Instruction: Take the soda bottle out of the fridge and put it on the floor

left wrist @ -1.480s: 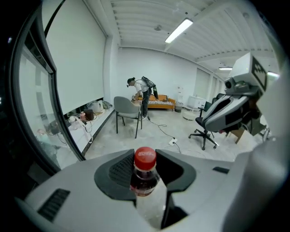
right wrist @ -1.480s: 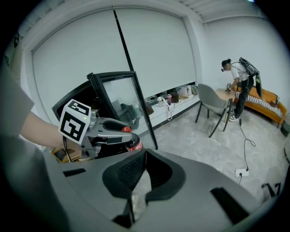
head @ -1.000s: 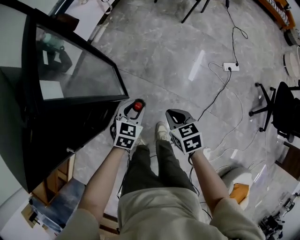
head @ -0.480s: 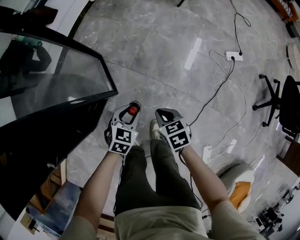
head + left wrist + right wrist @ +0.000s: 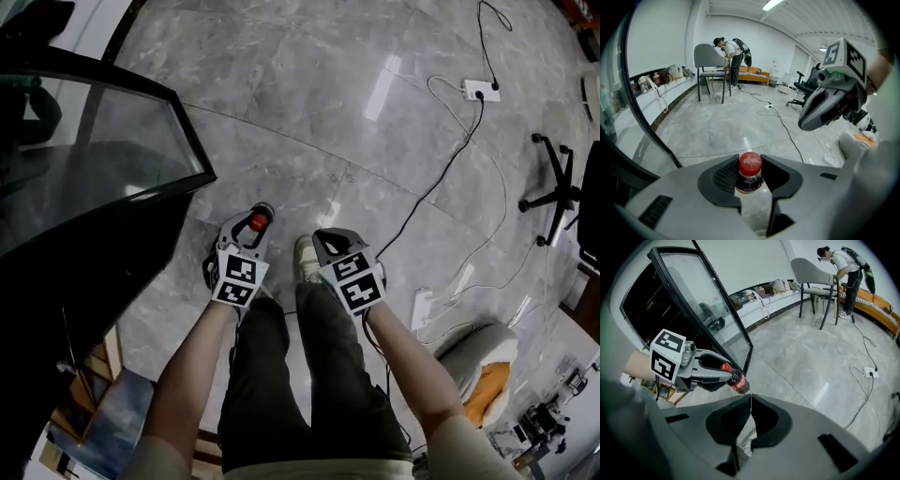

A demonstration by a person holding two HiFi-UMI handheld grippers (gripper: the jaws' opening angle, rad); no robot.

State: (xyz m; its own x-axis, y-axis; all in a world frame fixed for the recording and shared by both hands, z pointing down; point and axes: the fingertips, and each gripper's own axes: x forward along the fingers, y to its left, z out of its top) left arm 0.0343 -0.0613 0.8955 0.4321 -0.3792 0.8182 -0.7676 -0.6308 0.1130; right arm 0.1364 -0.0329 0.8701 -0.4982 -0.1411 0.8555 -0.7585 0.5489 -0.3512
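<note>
While the soda bottle is out of the fridge, it sits between the two jaws of the left gripper, low in the middle of the left gripper view. The jaws are closed around the bottle's neck, right under the red cap. The clear body of the bottle goes down behind the jaws. In the right gripper view the bottle shows left of the middle. It leans, with the cap up and to the left. Its bottom end is hidden behind the right gripper, so I cannot tell if it touches the floor.

The right gripper is just beside the left one, near the middle of the head view. Its two jaws are pressed together and nothing is between them.

Below the grippers in the head view are the person's bare arms and legs in dark trousers. One light shoe shows between the two grippers.

At the left of the head view is the black fridge door with its glass pane. It is swung open over the grey floor.

A white power strip with a black cable lies on the floor at the upper right. A black office chair stands at the right edge.

Far back in the left gripper view, a person bends over a grey chair.
</note>
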